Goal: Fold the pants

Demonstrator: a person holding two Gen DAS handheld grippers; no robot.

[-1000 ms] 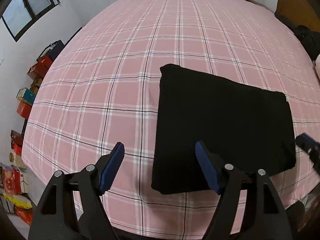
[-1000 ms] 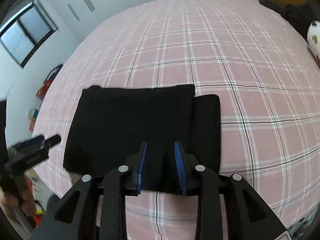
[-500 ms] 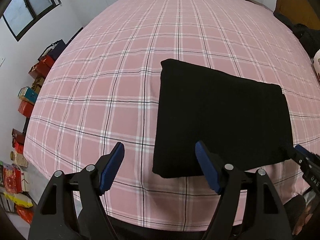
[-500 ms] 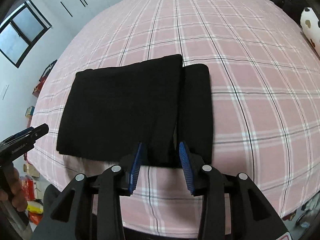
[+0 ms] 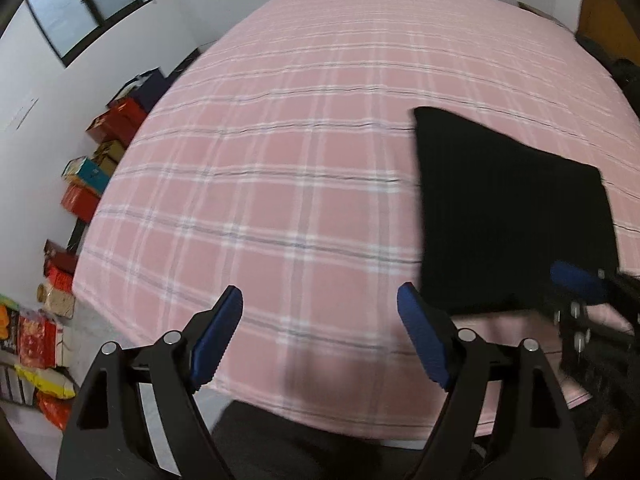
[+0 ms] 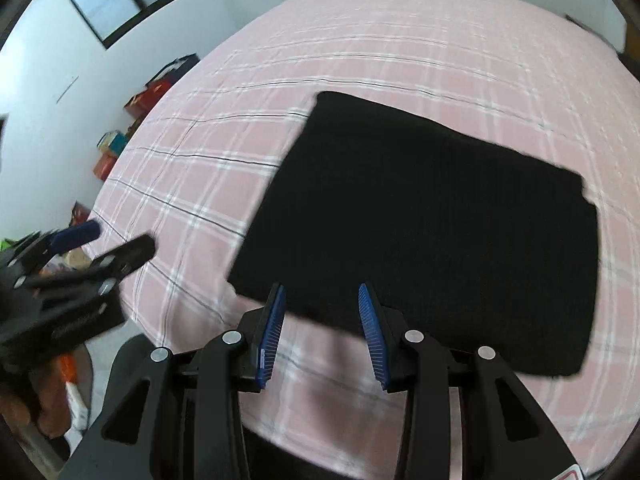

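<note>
The black pants lie folded into a flat rectangle on the pink plaid bed. In the left wrist view the folded pants sit at the right. My left gripper hangs over bare bedcover to their left, its jaws opening wide with nothing between them. My right gripper hovers above the near edge of the pants, jaws partly apart and empty, not touching the cloth. The right gripper shows blurred at the right edge of the left wrist view, and the left gripper at the left of the right wrist view.
Red, blue and brown boxes are stacked on the floor along the white wall left of the bed. A window is at the upper left. A dark bundle lies at the bed's far right. The bed's near edge runs below the grippers.
Both grippers pulled back and shifted left off the pants. The right gripper's fingers, earlier over the cloth, now stand at its near edge. The left jaws spread a little wider.
</note>
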